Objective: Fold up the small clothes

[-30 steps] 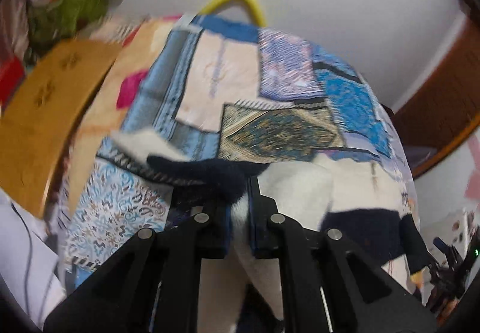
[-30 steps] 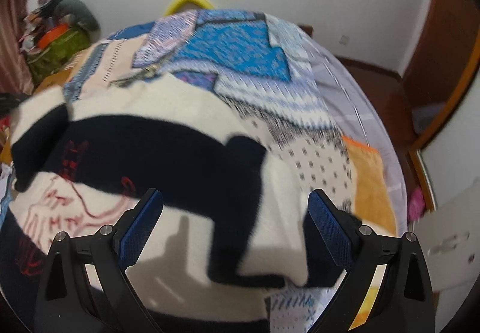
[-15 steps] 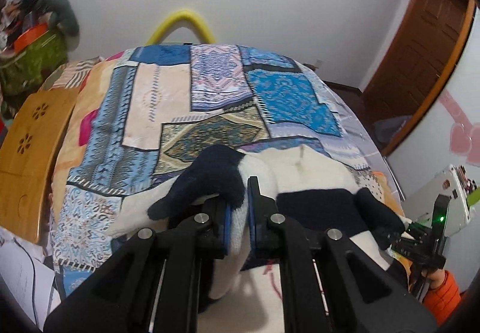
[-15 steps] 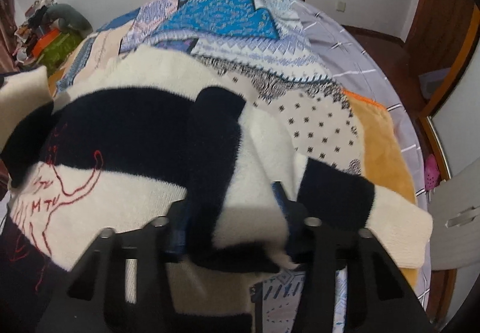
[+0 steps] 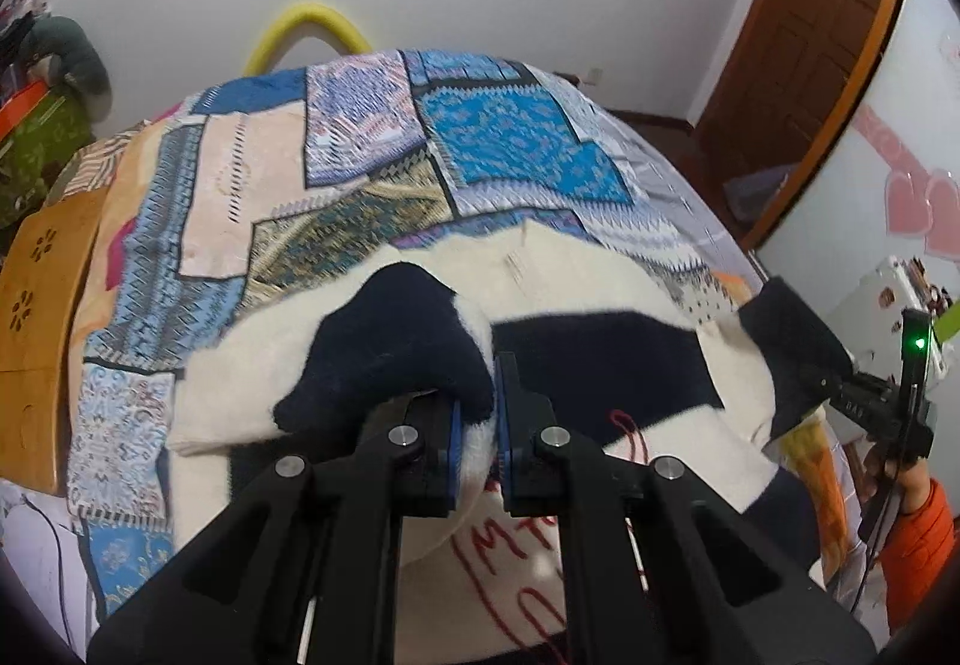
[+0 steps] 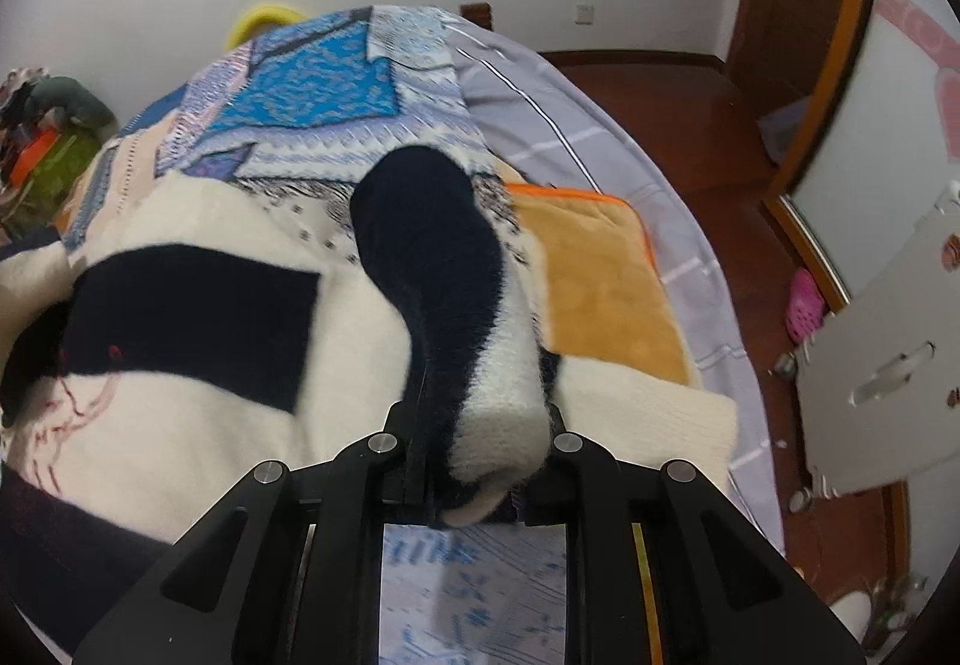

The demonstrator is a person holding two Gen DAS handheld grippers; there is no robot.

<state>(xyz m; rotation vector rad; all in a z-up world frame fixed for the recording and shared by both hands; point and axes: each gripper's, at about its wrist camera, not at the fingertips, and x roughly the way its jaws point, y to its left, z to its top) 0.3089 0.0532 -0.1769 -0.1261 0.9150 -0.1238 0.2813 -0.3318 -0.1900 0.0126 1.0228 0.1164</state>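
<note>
A small cream and navy knitted sweater (image 5: 600, 305) with red stitched lettering lies on a patchwork bedspread (image 5: 360, 161). My left gripper (image 5: 477, 425) is shut on its left sleeve, whose navy cuff (image 5: 390, 341) flops over the fingers. My right gripper (image 6: 480, 461) is shut on the right sleeve (image 6: 456, 293), navy at the cuff and cream lower down, lifted above the sweater body (image 6: 198, 317). The right gripper also shows in the left wrist view (image 5: 864, 401) at the sweater's right edge.
An orange blanket (image 6: 600, 281) lies beside the sweater on the bed's right. A wooden board (image 5: 42, 317) stands at the bed's left. The floor, a door (image 5: 804, 35) and a white cabinet (image 6: 882, 353) are to the right. A yellow hoop (image 5: 300, 29) is behind the bed.
My right gripper closed on the right sleeve and lifted it. My left gripper carried the left sleeve rightward and inward over the sweater body.
</note>
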